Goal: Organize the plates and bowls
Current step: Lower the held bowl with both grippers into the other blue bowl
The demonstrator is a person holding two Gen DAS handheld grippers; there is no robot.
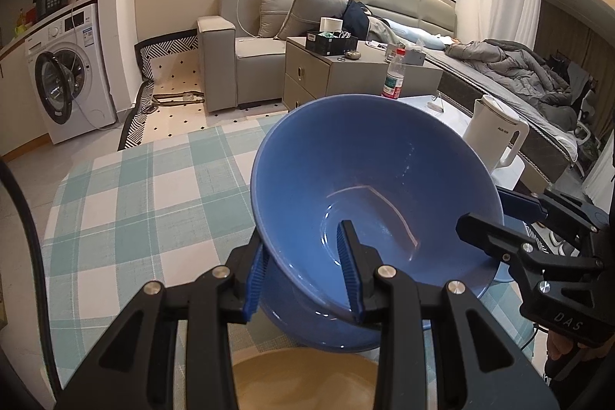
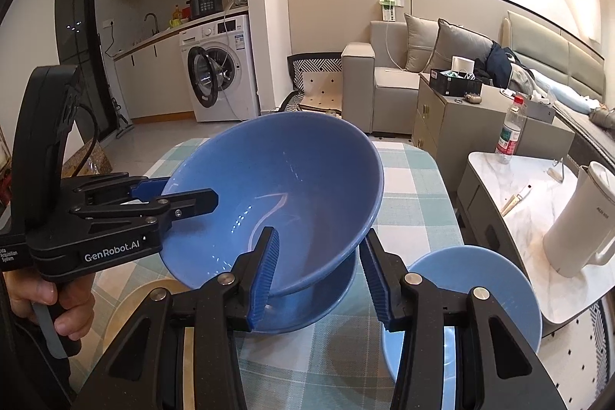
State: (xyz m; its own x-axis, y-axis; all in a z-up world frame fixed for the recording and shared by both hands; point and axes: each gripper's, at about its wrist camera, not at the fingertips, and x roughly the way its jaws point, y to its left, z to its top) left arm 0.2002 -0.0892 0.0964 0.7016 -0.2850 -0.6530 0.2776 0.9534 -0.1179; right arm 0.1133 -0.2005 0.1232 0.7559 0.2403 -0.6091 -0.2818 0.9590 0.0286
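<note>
A large blue bowl (image 1: pixel 376 179) is held tilted in the air above the bench (image 1: pixel 127 202), its open mouth turned toward both cameras. It hangs over a second blue bowl (image 2: pixel 326 298) that sits on the checked cloth near the bench's near edge. Whether the two bowls touch cannot be told.

The left tongs (image 1: pixel 303 275) are clamped on the raised bowl's near rim, one ribbed blue pad (image 1: pixel 348 268) inside the bowl and the other against its outer wall. The right tongs (image 2: pixel 319 279) grip the rim on the opposite side in the same way, one pad (image 2: pixel 265 275) inside and one outside. A hand (image 2: pixel 57 306) wraps the handle of the left tool, seen in the right wrist view.

Just beside the lower bowl, toward the bench's right edge, lies a light blue plate (image 2: pixel 472 279). A tan plate (image 1: pixel 303 379) lies at the near edge, under the left tongs.

Beyond the right edge stands a marble side table (image 2: pixel 511 187) with a white kettle (image 2: pixel 580 221) and a plastic bottle (image 2: pixel 509 129). A washing machine (image 1: pixel 65 75) with its door open stands farther back.
</note>
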